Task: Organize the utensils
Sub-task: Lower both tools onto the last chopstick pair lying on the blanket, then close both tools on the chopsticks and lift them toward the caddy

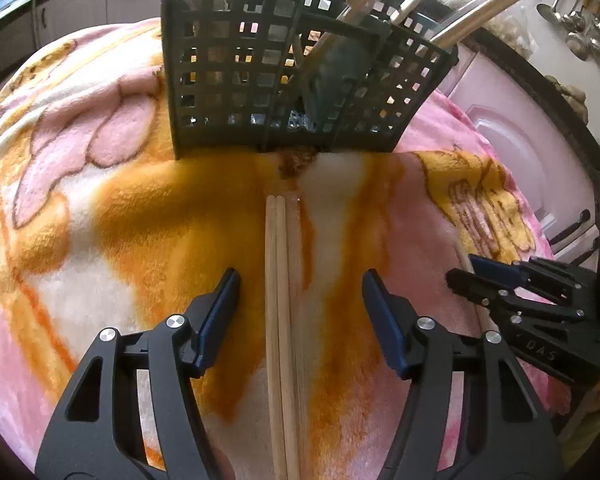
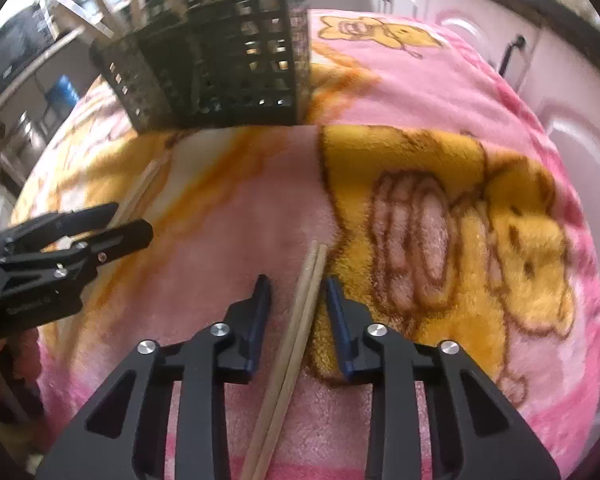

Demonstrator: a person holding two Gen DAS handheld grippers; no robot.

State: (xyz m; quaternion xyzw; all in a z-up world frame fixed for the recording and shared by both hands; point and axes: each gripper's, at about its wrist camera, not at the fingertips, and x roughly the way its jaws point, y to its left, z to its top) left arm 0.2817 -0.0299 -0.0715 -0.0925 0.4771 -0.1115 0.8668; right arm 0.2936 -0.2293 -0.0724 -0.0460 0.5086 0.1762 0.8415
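On a fleecy pink and orange blanket with a cartoon bear print [image 1: 100,208], the left wrist view shows a dark grey plastic lattice utensil basket [image 1: 284,80] that stands upright at the far side, with several light wooden sticks [image 1: 472,16] leaning out of its top. A pair of light wooden chopsticks [image 1: 280,320] lies flat on the blanket, pointing toward the basket. The left gripper [image 1: 300,280] is spread wide; the chopsticks lie between its two fingers, and neither blue pad [image 1: 220,300] touches them. At the right edge the right gripper [image 1: 476,272] is seen from the side, low over the blanket.

In the right wrist view, the right gripper [image 2: 298,284] is also spread, but less wide. A second pair of wooden chopsticks [image 2: 296,340] lies between its fingers, close to the right pad [image 2: 336,304]; contact cannot be told. The basket [image 2: 228,72] stands far ahead to the left. The left gripper [image 2: 116,224] appears at the left edge, beside the first pair [image 2: 140,196].
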